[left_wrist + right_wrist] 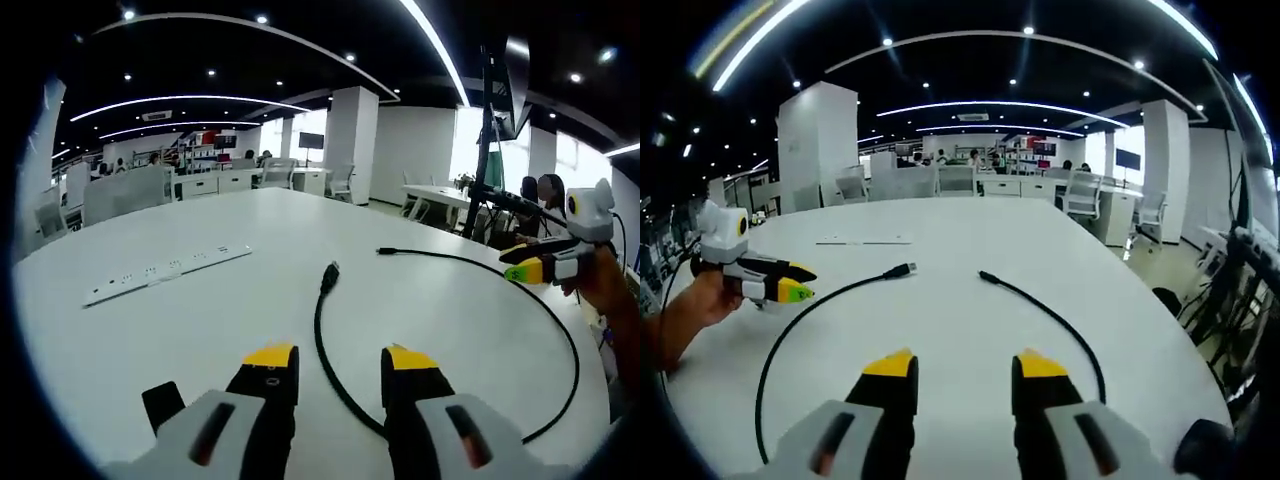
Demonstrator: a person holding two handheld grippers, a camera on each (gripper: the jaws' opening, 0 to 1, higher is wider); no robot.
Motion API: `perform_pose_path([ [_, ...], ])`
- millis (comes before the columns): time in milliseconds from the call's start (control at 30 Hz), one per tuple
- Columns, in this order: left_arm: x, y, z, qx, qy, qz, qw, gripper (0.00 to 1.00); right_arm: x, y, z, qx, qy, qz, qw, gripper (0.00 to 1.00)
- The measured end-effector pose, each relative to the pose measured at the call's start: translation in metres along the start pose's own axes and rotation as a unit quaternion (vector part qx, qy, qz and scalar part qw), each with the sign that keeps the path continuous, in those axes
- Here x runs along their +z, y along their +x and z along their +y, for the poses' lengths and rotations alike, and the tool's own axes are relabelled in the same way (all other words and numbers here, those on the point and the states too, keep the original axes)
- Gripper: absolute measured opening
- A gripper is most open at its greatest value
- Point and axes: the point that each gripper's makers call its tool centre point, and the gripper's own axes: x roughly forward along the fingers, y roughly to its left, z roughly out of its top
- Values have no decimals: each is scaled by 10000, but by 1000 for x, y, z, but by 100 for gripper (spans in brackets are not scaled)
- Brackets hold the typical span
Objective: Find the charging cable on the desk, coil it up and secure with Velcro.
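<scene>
The cable [450, 262] lies loose on the white desk [200, 330] in an open loop, both plugs free, uncoiled. The left gripper [340, 362] hovers low with the cable running up between its released jaws toward 12 o'clock, likely lining up a first pinch. The right gripper [965, 365], jaws parted and empty, faces the loop's gap. A power strip [165, 271] sits at 10 o'clock. No containers here, and the Velcro can't be made out.

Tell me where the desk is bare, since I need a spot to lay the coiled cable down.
Bare desk lies between the white power strip and the black charging cable, and beyond the cable's two plug ends toward the far edge. Inside the cable's open loop is also free. It is tighter near the left gripper and right gripper, whose open jaws sit by the cable.
</scene>
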Motion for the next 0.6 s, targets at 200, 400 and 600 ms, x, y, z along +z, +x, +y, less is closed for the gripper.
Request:
perform_pose_path([
  [200, 2, 25, 19, 71, 67, 101, 9999, 28, -1, 9, -4, 58, 43, 38, 10000, 38],
  [400, 2, 38, 15, 79, 112, 136, 9998, 29, 3, 17, -13, 14, 40, 35, 10000, 38],
  [600, -3, 50, 17, 114, 151, 240, 9995, 28, 5, 21, -16, 26, 30, 18, 10000, 38],
])
